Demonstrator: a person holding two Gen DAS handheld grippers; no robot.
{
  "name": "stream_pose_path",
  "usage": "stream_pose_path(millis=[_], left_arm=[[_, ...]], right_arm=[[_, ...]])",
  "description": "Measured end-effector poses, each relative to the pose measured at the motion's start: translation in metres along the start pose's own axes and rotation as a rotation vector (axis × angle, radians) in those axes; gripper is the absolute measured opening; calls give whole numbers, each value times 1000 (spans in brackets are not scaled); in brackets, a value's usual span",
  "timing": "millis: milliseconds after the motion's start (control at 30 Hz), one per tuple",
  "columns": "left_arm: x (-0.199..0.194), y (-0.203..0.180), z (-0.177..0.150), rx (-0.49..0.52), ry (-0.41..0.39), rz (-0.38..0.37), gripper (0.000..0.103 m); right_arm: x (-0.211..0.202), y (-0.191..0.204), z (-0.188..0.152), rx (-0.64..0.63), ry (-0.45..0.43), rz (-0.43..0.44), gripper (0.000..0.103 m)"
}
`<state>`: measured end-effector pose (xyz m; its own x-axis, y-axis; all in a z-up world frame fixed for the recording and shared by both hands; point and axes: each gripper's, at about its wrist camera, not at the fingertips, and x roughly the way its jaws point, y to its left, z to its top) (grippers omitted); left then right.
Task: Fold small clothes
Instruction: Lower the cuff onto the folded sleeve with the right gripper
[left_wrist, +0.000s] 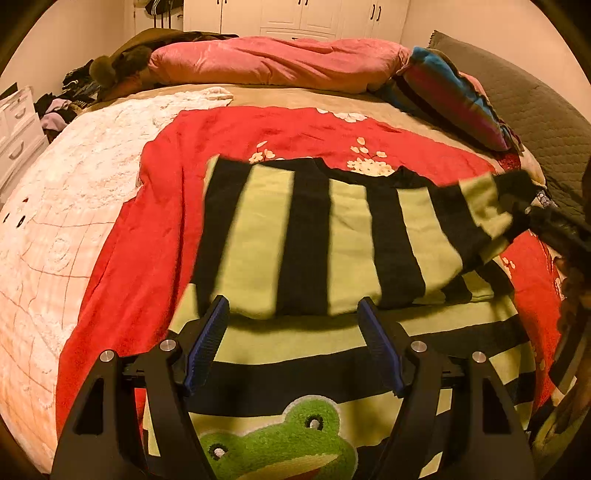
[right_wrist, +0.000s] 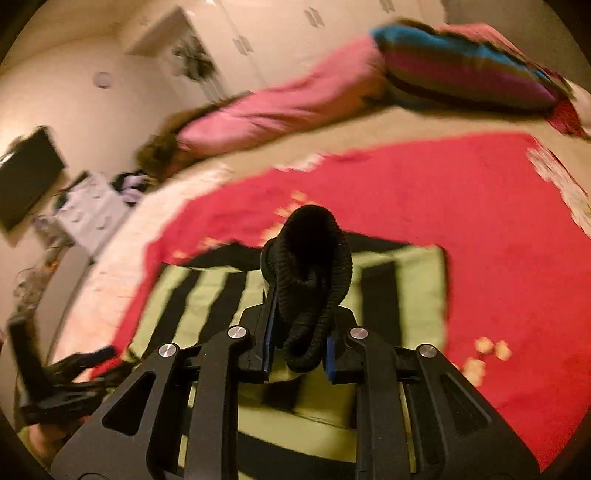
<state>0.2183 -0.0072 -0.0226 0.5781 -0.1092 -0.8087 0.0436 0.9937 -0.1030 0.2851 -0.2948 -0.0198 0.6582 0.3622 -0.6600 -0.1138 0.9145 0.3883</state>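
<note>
A green-and-black striped sweater (left_wrist: 314, 240) lies on the red blanket (left_wrist: 122, 258), its upper part folded over and a frog patch (left_wrist: 280, 439) near its lower edge. My left gripper (left_wrist: 292, 306) hovers open just above the fold, with nothing between its blue pads. One sleeve (left_wrist: 480, 210) is lifted to the right, where my right gripper (left_wrist: 554, 225) holds it. In the right wrist view the right gripper (right_wrist: 301, 314) is shut on the sleeve's black ribbed cuff (right_wrist: 310, 240), above the striped body (right_wrist: 207, 295). The left gripper (right_wrist: 74, 369) shows at the lower left.
The red blanket covers a bed with a cream cover (left_wrist: 55, 221). A pink duvet (left_wrist: 273, 62) and a striped pillow (left_wrist: 454, 92) lie at the far end, next to a grey headboard (left_wrist: 535, 110). White drawers (left_wrist: 18, 136) and piled clothes stand to the left.
</note>
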Motion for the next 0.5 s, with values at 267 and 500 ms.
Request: stream_pose_path(millis=[267, 500], left_arm=[[15, -12, 20, 25, 11, 22, 71], [48, -29, 42, 73, 10, 13, 71]], right_arm=[[21, -36, -15, 81, 110, -111, 25], [-5, -60, -12, 154, 52, -157, 33]])
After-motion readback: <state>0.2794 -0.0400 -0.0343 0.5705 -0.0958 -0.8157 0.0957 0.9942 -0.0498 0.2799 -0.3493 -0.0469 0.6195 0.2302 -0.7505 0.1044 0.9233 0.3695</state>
